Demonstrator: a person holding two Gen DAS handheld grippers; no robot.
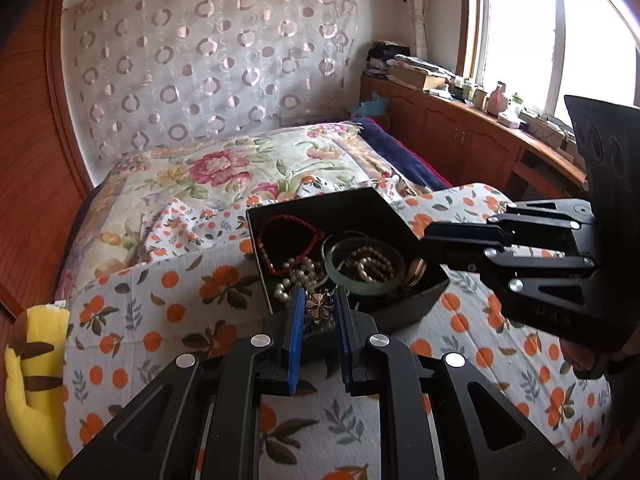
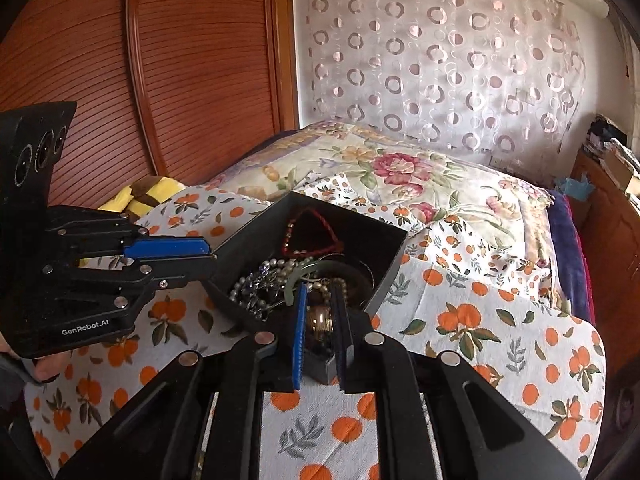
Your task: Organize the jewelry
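A black open jewelry box (image 1: pixel 416 300) (image 2: pixel 384 240) sits on the orange-print bedspread. It holds a red cord bracelet (image 1: pixel 290 240) (image 2: pixel 310 232), pearl strands (image 1: pixel 298 278) (image 2: pixel 260 280), a green jade bangle (image 1: pixel 364 266) and a metal flower piece (image 1: pixel 320 304). My left gripper (image 1: pixel 318 300) is at the box's near corner, jaws a little apart around the flower piece. My right gripper (image 2: pixel 320 292) reaches over the box's other side, jaws a little apart around a gold bangle (image 2: pixel 320 318). Whether either one grips is unclear.
The bed (image 1: pixel 224 168) has a floral quilt behind the box. A yellow plush toy (image 1: pixel 36 380) lies at its left edge. A wooden wardrobe (image 2: pixel 140 60) stands on the left. A cluttered wooden counter (image 1: pixel 460 120) runs under the window on the right.
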